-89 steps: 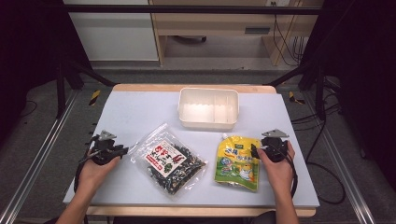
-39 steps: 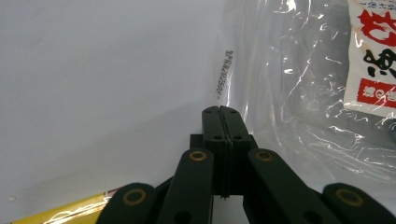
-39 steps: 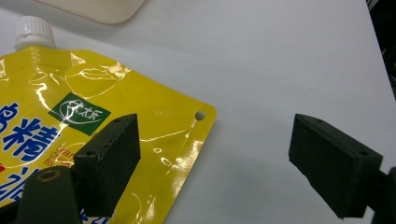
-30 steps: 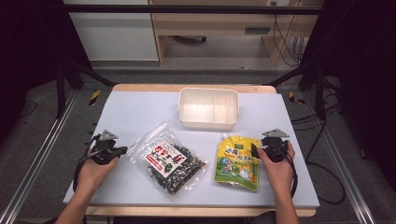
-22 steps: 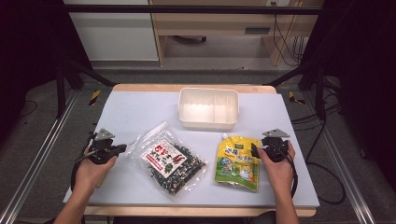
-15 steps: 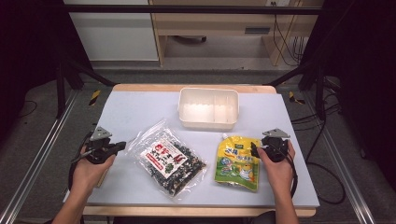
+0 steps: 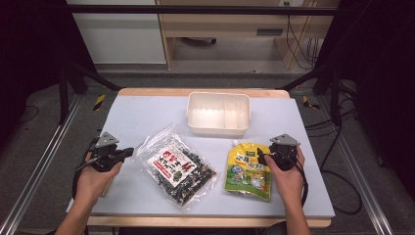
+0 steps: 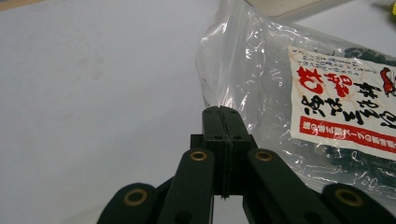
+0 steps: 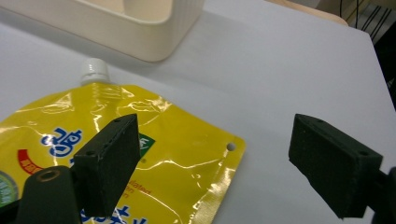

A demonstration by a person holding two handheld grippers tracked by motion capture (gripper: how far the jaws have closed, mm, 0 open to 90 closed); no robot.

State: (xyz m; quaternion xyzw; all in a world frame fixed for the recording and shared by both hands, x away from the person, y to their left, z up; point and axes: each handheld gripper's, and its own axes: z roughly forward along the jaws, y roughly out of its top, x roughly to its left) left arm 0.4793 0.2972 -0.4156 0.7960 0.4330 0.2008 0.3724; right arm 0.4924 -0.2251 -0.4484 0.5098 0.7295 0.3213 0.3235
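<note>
Pale tabletop (image 7: 147,117) bears an empty two-compartment tray (image 7: 218,113); left tool (image 8: 223,122) clenched, right tool (image 9: 215,163) released.

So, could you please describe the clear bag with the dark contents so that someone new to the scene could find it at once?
Start at the white divided tray at the far middle of the pale table. In front of it, slightly left, lies the clear plastic bag of dark dried food, set at an angle, with a white and red label. Its neighbour to the right is an opaque yellow spouted pouch.
</note>
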